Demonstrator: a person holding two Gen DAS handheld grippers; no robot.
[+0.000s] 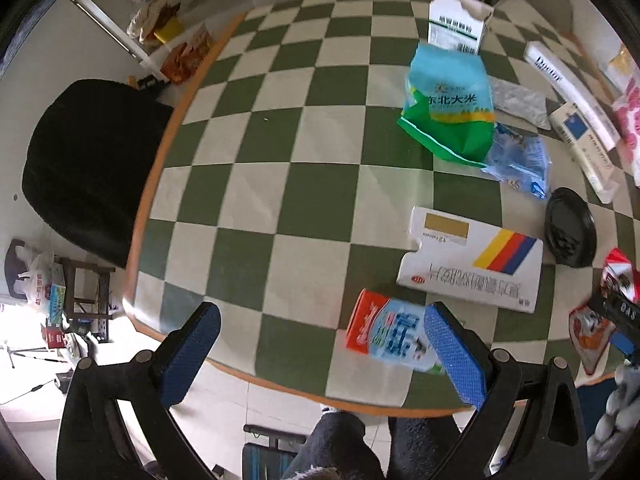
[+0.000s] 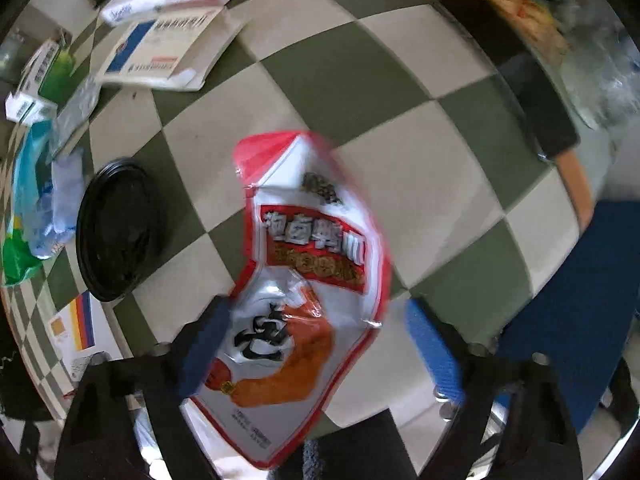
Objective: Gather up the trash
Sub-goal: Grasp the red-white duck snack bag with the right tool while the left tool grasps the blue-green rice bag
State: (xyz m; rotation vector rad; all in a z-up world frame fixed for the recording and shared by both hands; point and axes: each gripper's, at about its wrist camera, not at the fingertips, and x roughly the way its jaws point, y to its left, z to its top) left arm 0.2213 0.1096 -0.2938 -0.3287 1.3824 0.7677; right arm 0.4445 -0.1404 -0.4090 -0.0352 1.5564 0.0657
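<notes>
My left gripper (image 1: 320, 344) is open and empty above the near edge of the checked table (image 1: 280, 152). An orange and blue carton (image 1: 390, 336) lies by its right fingertip (image 1: 452, 352). My right gripper (image 2: 316, 344) stands open around a red and white snack bag (image 2: 308, 280); the bag lies between the fingers and I cannot tell if they touch it. The same bag shows at the right edge of the left wrist view (image 1: 600, 320). A white medicine box with colour stripes (image 1: 472, 260), a green and blue rice bag (image 1: 452, 108) and a black lid (image 1: 570, 228) lie on the table.
More boxes (image 1: 580, 148) and a clear blue plastic bag (image 1: 518, 160) lie at the far right. A white carton (image 1: 458, 24) stands at the back. A black chair (image 1: 88, 168) is left of the table, a blue chair (image 2: 580, 312) on the right. My legs (image 1: 352, 440) are below the edge.
</notes>
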